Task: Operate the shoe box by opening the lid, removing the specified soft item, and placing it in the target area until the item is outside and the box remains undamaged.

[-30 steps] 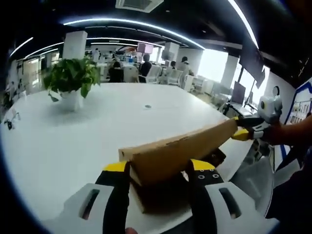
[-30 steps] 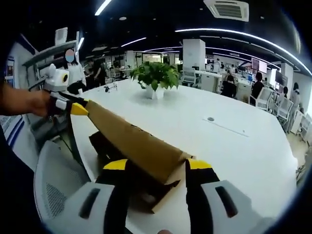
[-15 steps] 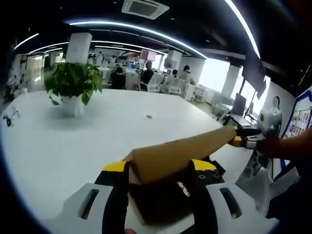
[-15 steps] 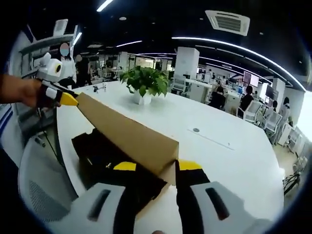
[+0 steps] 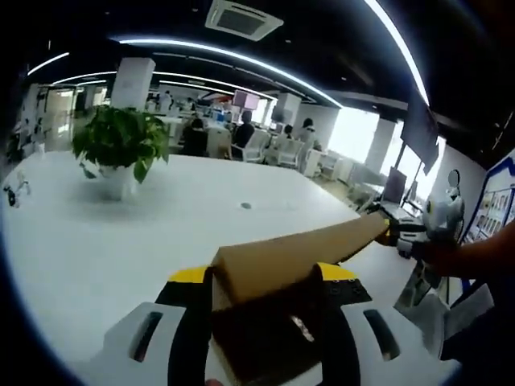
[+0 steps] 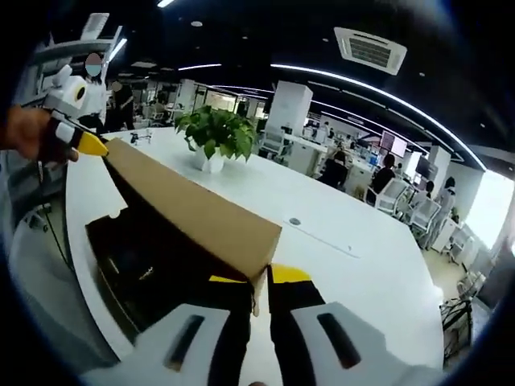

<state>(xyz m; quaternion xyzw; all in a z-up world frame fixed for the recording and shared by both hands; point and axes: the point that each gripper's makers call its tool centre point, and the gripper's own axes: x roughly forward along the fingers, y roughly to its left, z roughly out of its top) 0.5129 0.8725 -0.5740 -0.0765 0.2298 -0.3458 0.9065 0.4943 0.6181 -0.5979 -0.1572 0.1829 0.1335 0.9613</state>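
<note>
Left tongs (image 5: pixel 261 281): two black jaws with yellow tips, set on a white moulded body; each shoulder has a slotted oblong recess. Small screw heads dot the black jaw face. Right tongs (image 6: pixel 256 281): same build, black jaws, yellow tips, white slotted housing. The far tongs seen across each view show yellow-tipped black jaws too. Bare forearm (image 5: pixel 475 261), no sleeve visible.

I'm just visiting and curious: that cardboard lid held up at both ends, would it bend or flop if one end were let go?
Probably fairly stiff: the lid runs straight between the right gripper and left gripper with no visible sag. It looks like thin cardboard, so likely light. Held by one end, it might twist or crease.
</note>
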